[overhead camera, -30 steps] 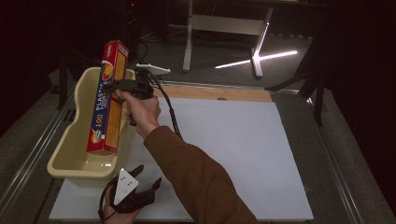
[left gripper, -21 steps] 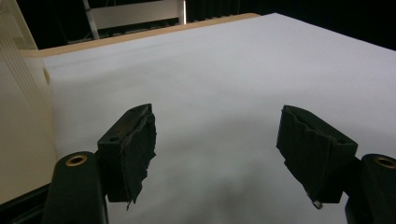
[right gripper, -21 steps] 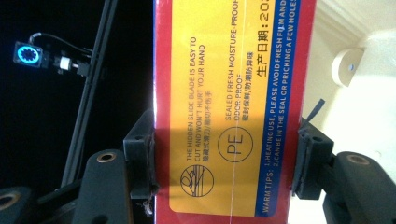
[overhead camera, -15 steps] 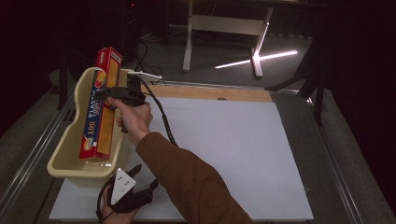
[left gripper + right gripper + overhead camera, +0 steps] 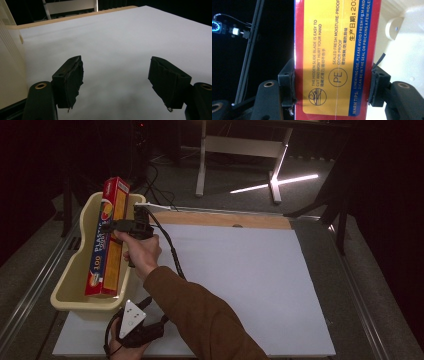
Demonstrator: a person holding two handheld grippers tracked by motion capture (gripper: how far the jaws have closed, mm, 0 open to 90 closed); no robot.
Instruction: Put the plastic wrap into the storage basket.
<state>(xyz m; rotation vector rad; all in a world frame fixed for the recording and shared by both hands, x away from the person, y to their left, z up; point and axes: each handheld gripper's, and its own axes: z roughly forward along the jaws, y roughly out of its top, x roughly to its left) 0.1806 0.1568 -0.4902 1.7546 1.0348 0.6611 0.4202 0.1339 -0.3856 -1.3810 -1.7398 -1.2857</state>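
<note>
Pinching the long red and yellow wrap box point(image 5: 107, 240) with the right tongs point(image 5: 116, 226), one black pad point(image 5: 288, 83) pressing on each long side of it. Holding that box by its upper half, over the cream tub point(image 5: 70, 280) at the left edge of the desk point(image 5: 240, 285). Leaning the box with its low end down inside the tub, near the front wall, and its top end sticking up above the back rim. Showing, in the right gripper view, the yellow label with small black print and a blue strip along one edge, with the cream tub wall just beside it. Reaching across from the bottom with a brown sleeve point(image 5: 200, 315) to get there. Resting the left tongs point(image 5: 132, 327) low at the near edge of the white desk, just in front of the tub. Keeping those left tongs point(image 5: 117, 82) spread wide, with nothing between the two pads, only bare white desk.
</note>
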